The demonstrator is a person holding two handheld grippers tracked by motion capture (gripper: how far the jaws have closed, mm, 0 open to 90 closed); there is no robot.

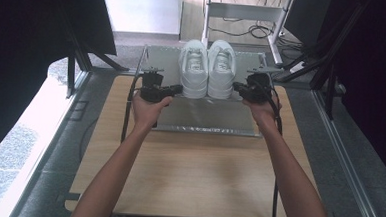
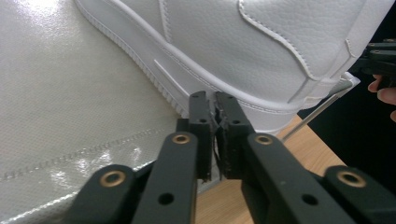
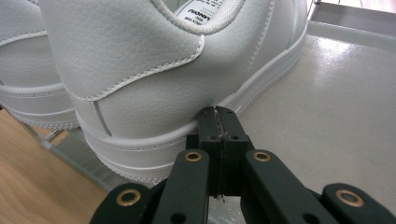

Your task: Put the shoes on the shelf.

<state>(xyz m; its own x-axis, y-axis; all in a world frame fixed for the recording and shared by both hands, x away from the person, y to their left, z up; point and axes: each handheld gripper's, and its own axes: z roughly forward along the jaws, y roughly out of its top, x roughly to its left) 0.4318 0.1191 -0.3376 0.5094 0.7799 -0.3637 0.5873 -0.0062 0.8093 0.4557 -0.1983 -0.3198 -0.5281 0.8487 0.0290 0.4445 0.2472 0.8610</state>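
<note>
Both pairs of black fingers were pressed together with nothing between them: the left gripper (image 2: 212,100) had its tips against the outer sole edge of the left white sneaker (image 2: 261,51), and the right gripper (image 3: 215,114) had its tips against the sole edge of the right white sneaker (image 3: 154,70), near the heel.

Under and beyond the fingers lay the wooden table (image 1: 197,179), and on it the shiny grey mat (image 1: 205,114) that carried the shoes. In the high view the left sneaker (image 1: 193,68) and right sneaker (image 1: 221,69) stood side by side, touching, heels toward the person, squeezed between the left gripper (image 1: 176,90) and the right gripper (image 1: 238,87). Each hand (image 1: 150,109) held its tool from behind. The heels sat just past the mat's near-side edge in the gripper views, close to the bare wood.

Judged from this, the risk was uneven pushing: closed tips offered no grip, so one sneaker could twist, slip off the tips, or tip over the mat's lip.
</note>
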